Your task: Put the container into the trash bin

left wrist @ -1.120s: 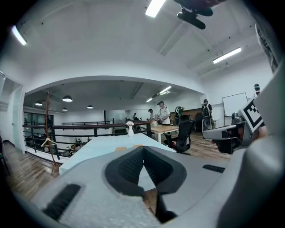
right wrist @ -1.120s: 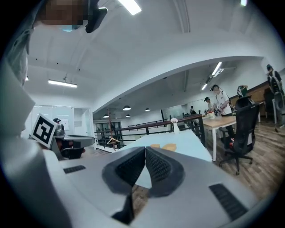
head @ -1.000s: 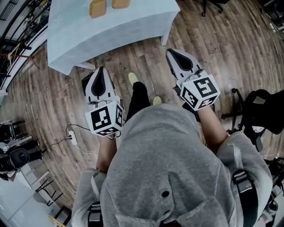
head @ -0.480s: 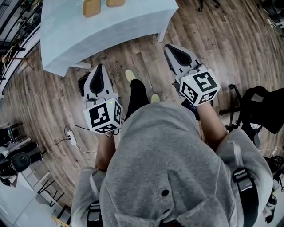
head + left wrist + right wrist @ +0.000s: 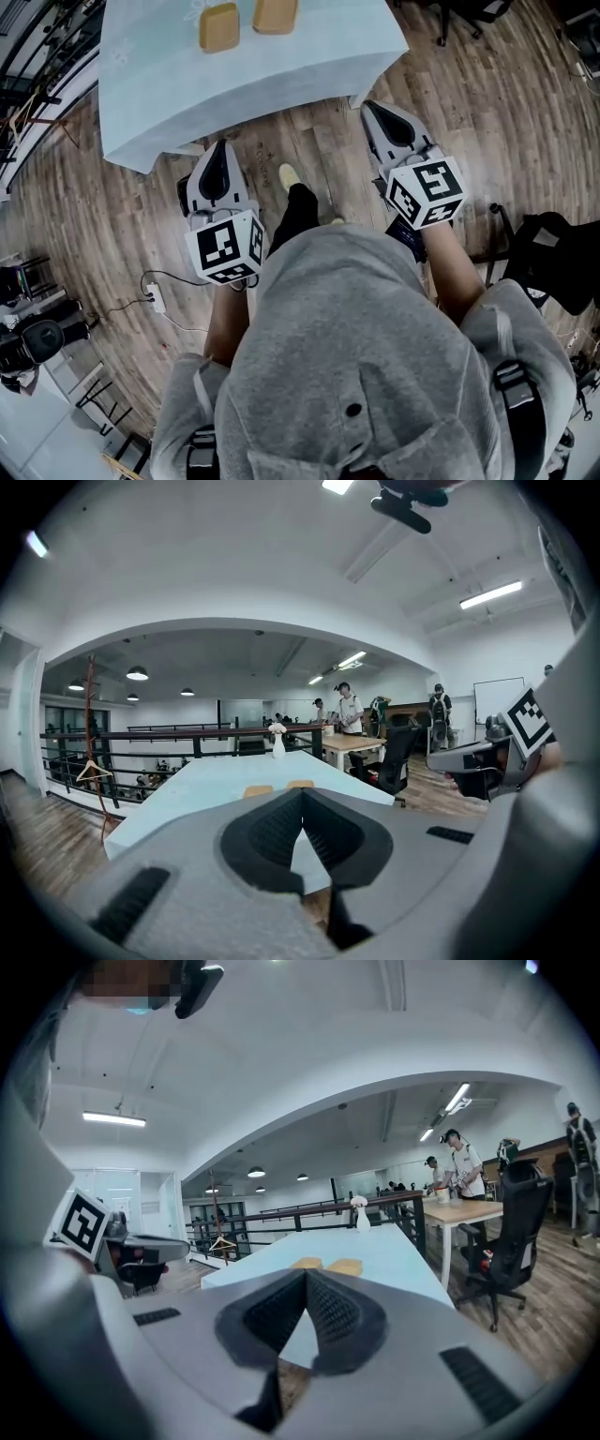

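From the head view, the pale blue table (image 5: 281, 75) filled the top of the frame. The first tan container (image 5: 218, 27) sat on its top, not far from its near edge, and the second tan container (image 5: 276, 14) sat just beside it, a little further in. No trash bin could be seen. The person in a grey hoodie (image 5: 356, 347) stood on the wooden floor (image 5: 94, 216) at the table's near side. The left gripper (image 5: 220, 143) was held just short of the table's near edge and the right gripper (image 5: 371, 105) just off the table's near right corner. Both pointed towards the table and stood well apart from the containers. A white power strip (image 5: 155, 295) lay on the floor further out from the table, to the person's left.

In the left gripper view, the left gripper (image 5: 302, 797) had its jaws closed tip to tip with nothing between them. The table stretched away beyond them, with both containers on its top just above the jaw tips. A white vase (image 5: 278, 743) stood at the table's far end.

In the right gripper view, the right gripper (image 5: 307, 1273) likewise had its jaws pressed together and empty. Both containers showed on the table beyond the tips. A black office chair (image 5: 511, 1232) stood off the table's right side.
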### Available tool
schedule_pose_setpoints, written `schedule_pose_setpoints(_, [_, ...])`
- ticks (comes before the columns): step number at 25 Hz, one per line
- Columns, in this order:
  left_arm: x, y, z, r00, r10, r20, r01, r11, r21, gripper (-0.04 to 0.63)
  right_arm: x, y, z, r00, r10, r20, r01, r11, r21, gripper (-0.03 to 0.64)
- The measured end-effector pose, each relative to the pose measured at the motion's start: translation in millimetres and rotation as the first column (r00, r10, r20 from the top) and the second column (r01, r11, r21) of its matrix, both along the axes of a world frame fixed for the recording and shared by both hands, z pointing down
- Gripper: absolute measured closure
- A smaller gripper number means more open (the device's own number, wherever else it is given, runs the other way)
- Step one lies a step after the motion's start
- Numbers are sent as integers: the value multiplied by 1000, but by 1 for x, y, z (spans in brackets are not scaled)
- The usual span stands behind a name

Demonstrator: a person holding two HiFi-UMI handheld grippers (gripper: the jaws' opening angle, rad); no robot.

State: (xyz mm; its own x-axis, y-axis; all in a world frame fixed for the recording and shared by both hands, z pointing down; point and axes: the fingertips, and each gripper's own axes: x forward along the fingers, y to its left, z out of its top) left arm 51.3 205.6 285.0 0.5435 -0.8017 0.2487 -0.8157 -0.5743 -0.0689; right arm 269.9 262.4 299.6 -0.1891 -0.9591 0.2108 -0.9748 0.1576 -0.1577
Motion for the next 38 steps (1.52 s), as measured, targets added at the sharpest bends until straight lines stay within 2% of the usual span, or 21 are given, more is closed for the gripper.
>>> schedule_pose_setpoints(16, [-17, -114, 0, 999, 23, -28, -24, 999, -33, 578, -29, -108, -13, 997, -44, -60, 43, 999, -19, 592])
schedule_pose_setpoints(25, [-35, -166, 4, 998, 48, -39, -50, 998, -43, 578, -44, -159, -16, 998, -12, -70, 10, 1000, -19, 591])
schedule_pose_setpoints(29, [-41, -183, 1, 997, 64, -50, -66, 997, -30, 578, -45, -171, -19, 996, 12, -92, -13, 1000, -5, 591])
schedule_pose_setpoints(33, [-45, -198, 3, 995, 78, -57, -79, 996, -29, 578, -41, -176, -15, 996, 43, -72, -45, 999, -24, 591])
schedule_pose_setpoints(38, [-44, -202, 7, 994, 88, -60, -90, 995, -34, 578, -40, -175, -17, 994, 44, -96, -47, 998, -33, 591])
